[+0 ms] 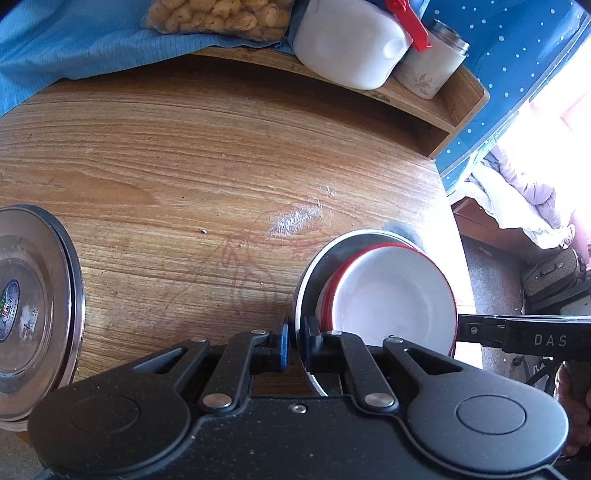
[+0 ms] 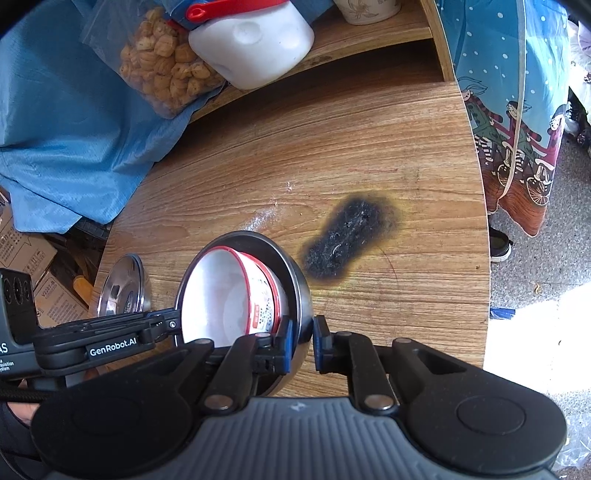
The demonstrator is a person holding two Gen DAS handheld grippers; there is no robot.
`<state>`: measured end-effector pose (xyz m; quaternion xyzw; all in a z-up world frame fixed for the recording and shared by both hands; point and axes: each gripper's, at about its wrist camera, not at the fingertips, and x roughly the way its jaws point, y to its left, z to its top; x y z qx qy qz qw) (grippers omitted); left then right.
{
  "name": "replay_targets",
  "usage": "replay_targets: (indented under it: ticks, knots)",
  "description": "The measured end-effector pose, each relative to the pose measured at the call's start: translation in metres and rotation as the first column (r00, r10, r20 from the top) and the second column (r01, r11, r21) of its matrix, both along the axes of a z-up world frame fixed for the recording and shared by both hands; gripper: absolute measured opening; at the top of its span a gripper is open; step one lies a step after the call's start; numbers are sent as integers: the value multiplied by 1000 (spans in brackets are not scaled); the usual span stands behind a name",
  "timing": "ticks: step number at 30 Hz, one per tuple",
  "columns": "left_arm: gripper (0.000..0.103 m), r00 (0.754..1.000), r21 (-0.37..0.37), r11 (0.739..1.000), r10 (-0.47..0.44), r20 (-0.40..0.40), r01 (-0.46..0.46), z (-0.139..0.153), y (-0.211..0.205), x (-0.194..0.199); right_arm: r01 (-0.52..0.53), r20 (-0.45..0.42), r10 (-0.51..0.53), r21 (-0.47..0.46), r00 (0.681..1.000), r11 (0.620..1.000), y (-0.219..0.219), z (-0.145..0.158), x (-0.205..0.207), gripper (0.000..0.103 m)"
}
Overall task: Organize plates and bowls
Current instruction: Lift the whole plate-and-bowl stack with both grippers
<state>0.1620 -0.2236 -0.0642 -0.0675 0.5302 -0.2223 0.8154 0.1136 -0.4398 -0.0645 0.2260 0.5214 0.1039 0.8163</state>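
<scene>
A steel bowl (image 1: pixel 308 280) holds a white bowl with a red rim (image 1: pixel 391 295) nested inside it. My left gripper (image 1: pixel 297 341) is shut on the steel bowl's near rim. My right gripper (image 2: pixel 303 341) is shut on the opposite rim of the same steel bowl (image 2: pixel 295 280), with the white bowl (image 2: pixel 221 291) showing inside. The right gripper's arm also shows in the left wrist view (image 1: pixel 517 332). The pair seems held a little above the wooden table (image 1: pixel 184 166). A steel plate (image 1: pixel 37 314) lies at the table's left edge and also shows in the right wrist view (image 2: pixel 122 291).
A burn mark (image 2: pixel 347 236) darkens the table right of the bowls. A raised wooden shelf (image 1: pixel 443 107) at the back carries a white jug (image 1: pixel 343 40), a jar (image 1: pixel 432 62) and a bag of snacks (image 1: pixel 218 14). Blue cloth (image 1: pixel 74 40) lies at back left. The table edge (image 2: pixel 484 221) runs on the right.
</scene>
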Motion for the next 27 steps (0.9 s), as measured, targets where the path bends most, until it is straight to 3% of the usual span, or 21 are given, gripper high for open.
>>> replay_targets:
  ticks: [15, 27]
  knots:
    - [6, 999, -26, 999, 28, 27, -28, 7, 7, -2, -2, 23, 2, -7, 1000, 1000, 4, 8, 2, 14]
    - [6, 994, -31, 995, 100, 43, -98, 11, 30, -3, -81, 35, 82, -24, 996, 996, 27, 15, 21, 14]
